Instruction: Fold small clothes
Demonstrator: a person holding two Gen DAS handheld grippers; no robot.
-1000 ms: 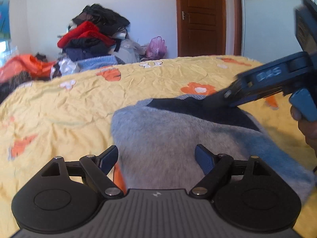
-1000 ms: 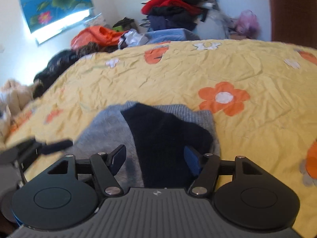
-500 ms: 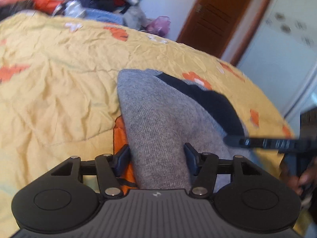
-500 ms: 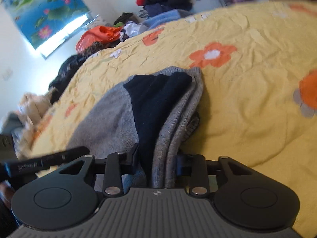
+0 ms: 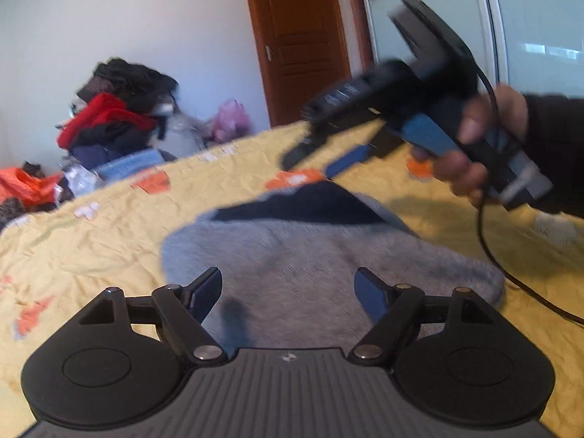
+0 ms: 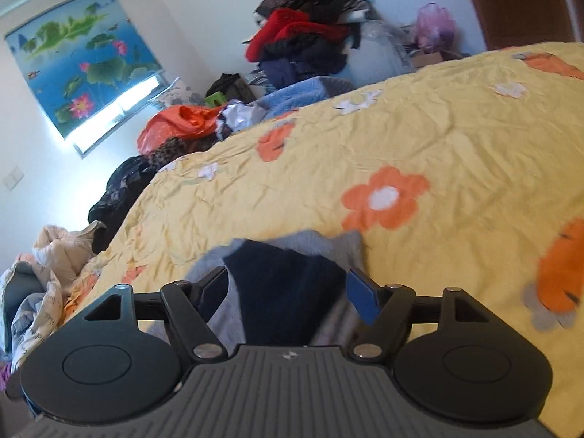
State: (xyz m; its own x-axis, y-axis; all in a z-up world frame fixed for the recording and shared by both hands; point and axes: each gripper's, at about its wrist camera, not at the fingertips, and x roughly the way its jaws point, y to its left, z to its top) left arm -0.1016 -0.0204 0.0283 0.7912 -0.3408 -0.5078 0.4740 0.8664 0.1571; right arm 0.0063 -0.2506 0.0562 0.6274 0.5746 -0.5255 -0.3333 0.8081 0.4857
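the grey and navy sweater (image 5: pixel 328 255) lies on the yellow flowered bedspread (image 5: pixel 91 248), straight ahead of and below the left tongs (image 5: pixel 288 288), nearer them. both left and right tongs (image 6: pixel 288 284) are opening, gripping nothing.

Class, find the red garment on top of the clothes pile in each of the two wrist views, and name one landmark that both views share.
Left wrist view: the red garment sits at the far left, above the middle, beyond the bed.
Right wrist view: it lies near the top, around the centre, again beyond the bed.
Shared landmark: the pink bag, right of the pile in both views.
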